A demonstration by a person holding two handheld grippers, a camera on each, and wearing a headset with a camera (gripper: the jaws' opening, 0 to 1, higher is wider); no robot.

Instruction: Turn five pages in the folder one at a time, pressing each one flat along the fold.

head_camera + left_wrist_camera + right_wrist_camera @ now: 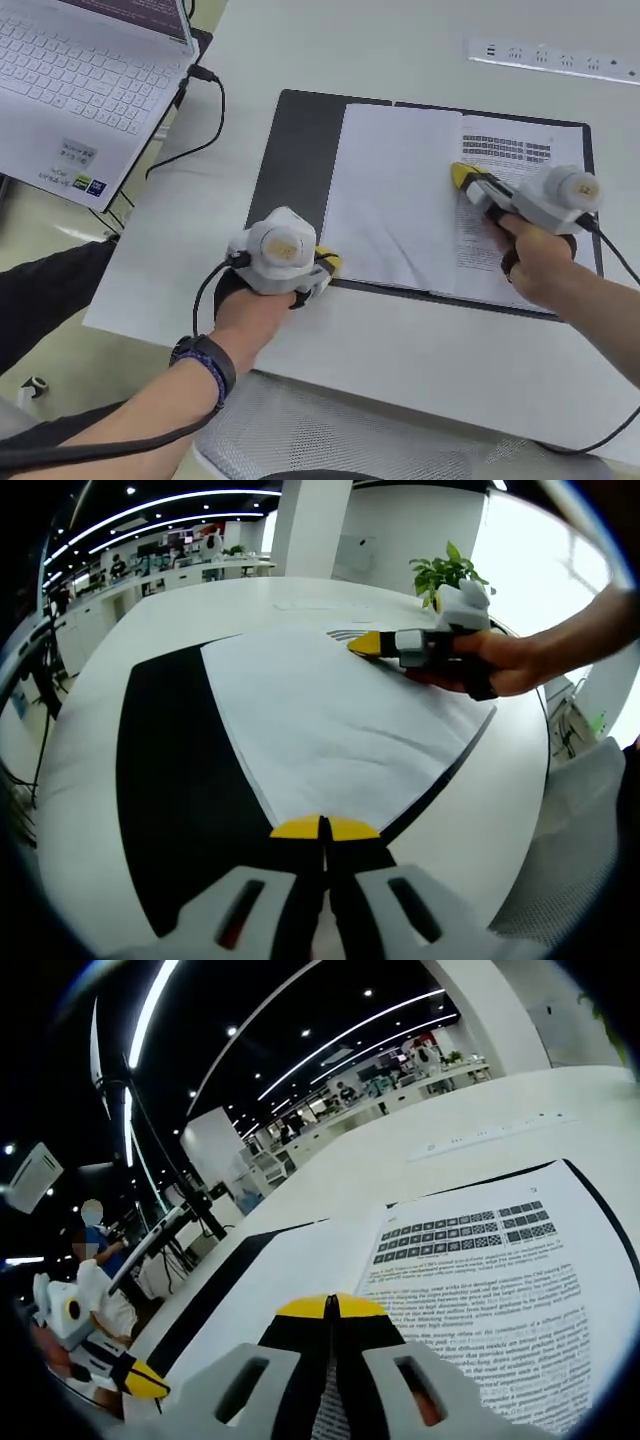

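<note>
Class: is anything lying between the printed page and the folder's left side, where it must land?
Nothing lies on the blank page. Only the left gripper, jaws shut, sits at its near edge, where a corner of the printed page might catch.

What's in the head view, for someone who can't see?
An open black folder lies on a white table. The right gripper touches the paper near the fold; the left gripper sits at the folder's near edge.
</note>
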